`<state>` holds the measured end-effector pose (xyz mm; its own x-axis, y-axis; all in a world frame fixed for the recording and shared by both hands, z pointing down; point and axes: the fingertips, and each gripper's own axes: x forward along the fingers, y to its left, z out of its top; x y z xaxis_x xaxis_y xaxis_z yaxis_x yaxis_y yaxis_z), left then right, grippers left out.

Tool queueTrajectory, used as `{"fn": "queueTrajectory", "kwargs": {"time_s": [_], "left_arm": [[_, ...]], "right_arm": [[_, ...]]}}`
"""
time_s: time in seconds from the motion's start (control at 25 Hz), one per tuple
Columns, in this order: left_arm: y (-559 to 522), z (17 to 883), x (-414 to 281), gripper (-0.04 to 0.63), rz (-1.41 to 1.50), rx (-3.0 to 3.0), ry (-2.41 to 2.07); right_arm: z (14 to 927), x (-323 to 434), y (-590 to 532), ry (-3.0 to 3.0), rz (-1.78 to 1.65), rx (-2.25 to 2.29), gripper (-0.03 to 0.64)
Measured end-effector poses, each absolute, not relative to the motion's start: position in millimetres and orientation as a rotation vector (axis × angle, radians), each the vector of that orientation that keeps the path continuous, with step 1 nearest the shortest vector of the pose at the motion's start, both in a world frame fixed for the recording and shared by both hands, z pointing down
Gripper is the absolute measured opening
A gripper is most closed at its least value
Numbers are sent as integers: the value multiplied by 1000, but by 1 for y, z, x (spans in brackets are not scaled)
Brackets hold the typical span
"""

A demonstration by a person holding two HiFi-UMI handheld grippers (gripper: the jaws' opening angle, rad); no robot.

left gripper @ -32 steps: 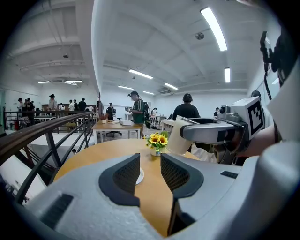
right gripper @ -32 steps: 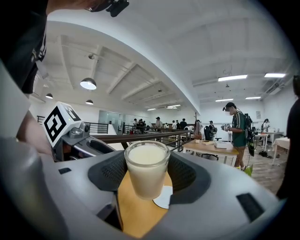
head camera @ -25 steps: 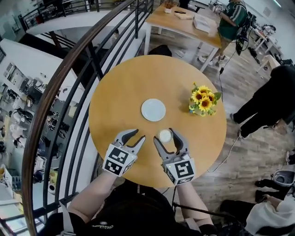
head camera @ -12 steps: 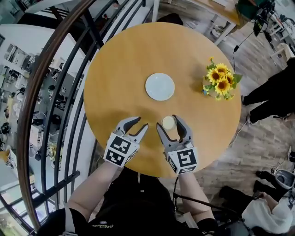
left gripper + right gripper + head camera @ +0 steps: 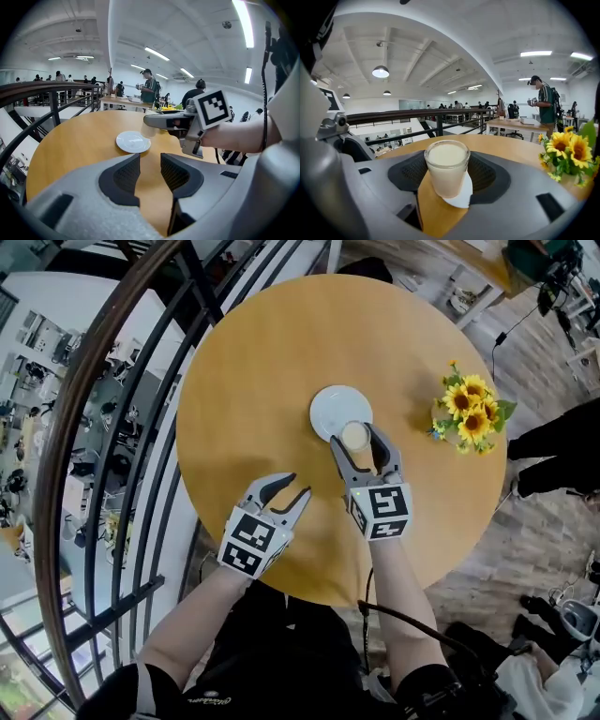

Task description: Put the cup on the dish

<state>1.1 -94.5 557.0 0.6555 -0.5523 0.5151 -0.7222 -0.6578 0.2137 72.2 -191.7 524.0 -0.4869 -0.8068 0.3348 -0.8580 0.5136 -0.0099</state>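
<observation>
A small glass cup [image 5: 354, 435] of creamy white liquid sits between the jaws of my right gripper [image 5: 355, 439], which is shut on it. The cup [image 5: 446, 171] hangs over the near edge of the white dish [image 5: 333, 409], whose rim [image 5: 461, 197] shows just beneath it. Seen from the left gripper view, the cup [image 5: 149, 130] is at the right edge of the dish [image 5: 133, 141]. I cannot tell whether cup and dish touch. My left gripper [image 5: 293, 487] is open and empty over the table, nearer me and to the left.
A bunch of sunflowers [image 5: 472, 413] stands on the round wooden table [image 5: 244, 352], right of the dish. A dark railing [image 5: 122, 381] curves along the table's left side. People stand by another table in the background.
My right gripper has carried the cup forward from the table's near part to the dish's edge. The left gripper has stayed in place.
</observation>
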Motion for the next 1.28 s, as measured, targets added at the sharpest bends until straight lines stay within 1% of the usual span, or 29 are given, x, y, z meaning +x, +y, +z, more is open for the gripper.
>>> {"fn": "queueTrajectory", "kwargs": {"time_s": [0.2, 0.52, 1.28], "left_arm": [[-100, 562, -5, 141, 572, 2438, -1025], [-107, 574, -13, 141, 578, 2416, -1035], [-111, 576, -9, 141, 591, 2423, -1002]], "right_arm": [[559, 73, -240, -2396, 276, 1353, 262], [612, 82, -268, -2290, 367, 1335, 262], [616, 74, -275, -2316, 375, 1356, 263]]}}
